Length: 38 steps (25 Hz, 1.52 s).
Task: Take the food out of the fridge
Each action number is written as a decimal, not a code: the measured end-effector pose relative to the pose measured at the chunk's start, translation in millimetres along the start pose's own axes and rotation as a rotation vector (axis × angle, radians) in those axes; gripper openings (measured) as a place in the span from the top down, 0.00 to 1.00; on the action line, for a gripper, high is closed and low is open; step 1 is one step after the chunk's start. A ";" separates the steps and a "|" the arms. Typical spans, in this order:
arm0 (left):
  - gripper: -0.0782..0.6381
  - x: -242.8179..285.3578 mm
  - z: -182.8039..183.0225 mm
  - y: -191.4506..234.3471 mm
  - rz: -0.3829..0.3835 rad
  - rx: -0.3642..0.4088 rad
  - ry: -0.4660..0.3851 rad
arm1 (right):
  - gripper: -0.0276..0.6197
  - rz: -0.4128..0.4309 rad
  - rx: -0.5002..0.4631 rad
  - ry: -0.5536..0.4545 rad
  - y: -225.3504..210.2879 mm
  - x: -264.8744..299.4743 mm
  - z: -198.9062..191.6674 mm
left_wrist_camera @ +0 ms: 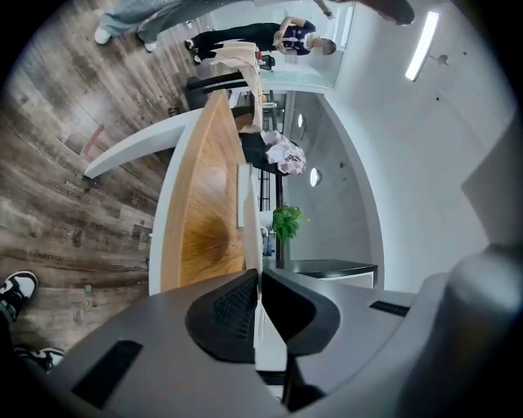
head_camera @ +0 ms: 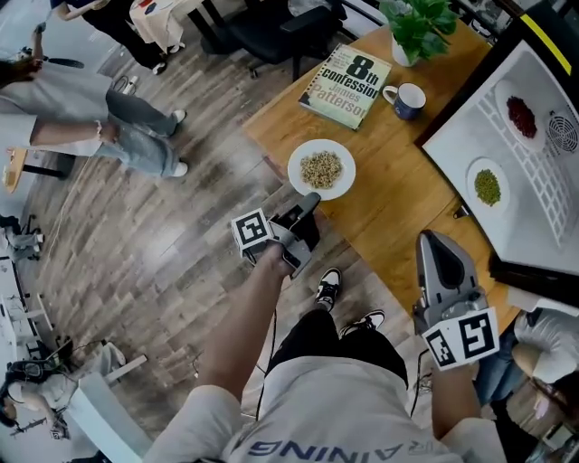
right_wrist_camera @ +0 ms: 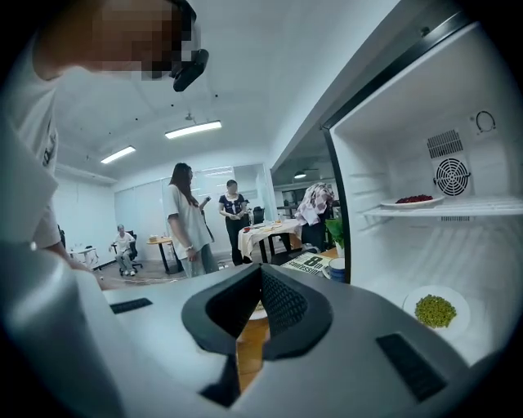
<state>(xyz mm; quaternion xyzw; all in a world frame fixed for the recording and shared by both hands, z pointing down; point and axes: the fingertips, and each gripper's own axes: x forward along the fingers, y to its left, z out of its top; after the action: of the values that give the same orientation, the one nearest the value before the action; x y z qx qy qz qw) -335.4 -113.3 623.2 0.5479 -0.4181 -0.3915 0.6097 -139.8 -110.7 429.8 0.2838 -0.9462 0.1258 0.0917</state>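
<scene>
White plate of beige grains (head_camera: 322, 145) on wooden table (head_camera: 398, 208), rim clamped in left gripper (head_camera: 311, 199) jaws; right gripper (head_camera: 434, 240) jaws together, empty

Left tool (head_camera: 309, 202) and right tool (head_camera: 434, 239) shut

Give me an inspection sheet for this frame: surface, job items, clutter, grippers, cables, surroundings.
Surface: light wooden table, beside the open white fridge.
Job's things: white plate of beige grains at the table's near edge; white plate of red food on the upper fridge shelf; white plate of green food below it.
Clutter: paperback book, blue mug, potted green plant at the table's far end.
Grippers: left gripper shut on the grain plate's rim; right gripper shut, empty, near the fridge.
Cables: thin dark lead hanging under the left forearm.
Surroundings: wood-plank floor; bystander in jeans nearby.
</scene>
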 end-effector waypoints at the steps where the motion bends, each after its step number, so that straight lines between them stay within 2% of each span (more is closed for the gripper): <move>1: 0.86 -0.8 1.7 7.1 0.008 -0.010 0.000 | 0.93 0.004 -0.001 0.004 1.1 3.9 -1.1; 7: 0.86 -2.9 5.1 25.7 0.038 -0.048 -0.003 | 0.93 0.014 0.005 0.024 1.2 16.0 -5.5; 14: 0.86 -2.5 1.4 39.9 0.105 -0.026 0.041 | 0.93 0.019 0.016 0.029 1.0 20.8 -7.7; 17: 0.86 -3.5 2.0 51.6 0.182 0.010 0.061 | 0.93 0.021 0.020 0.031 0.4 19.7 -9.6; 22: 0.86 1.2 1.1 53.8 0.257 0.066 0.104 | 0.93 0.016 0.028 0.034 0.2 15.7 -12.9; 24: 0.84 2.5 0.5 54.9 0.284 0.089 0.124 | 0.93 0.014 0.031 0.033 0.0 14.5 -13.9; 26: 0.78 3.5 0.3 54.8 0.299 0.118 0.140 | 0.93 0.012 0.035 0.031 -0.2 13.7 -14.5; 29: 0.67 4.6 -2.4 49.4 0.307 0.184 0.172 | 0.93 0.013 0.038 0.031 0.6 12.2 -14.0; 32: 0.60 6.5 -7.7 42.9 0.341 0.311 0.229 | 0.93 0.013 0.040 0.033 1.8 10.0 -15.1; 38: 0.58 3.7 -22.5 44.5 0.517 0.624 0.410 | 0.93 0.017 0.040 0.023 3.7 6.0 -15.4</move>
<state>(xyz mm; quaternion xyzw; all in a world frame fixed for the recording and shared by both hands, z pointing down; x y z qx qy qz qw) -312.2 -105.0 666.7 0.6490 -0.5098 0.0349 0.5636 -145.2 -106.3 445.3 0.2763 -0.9446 0.1489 0.0958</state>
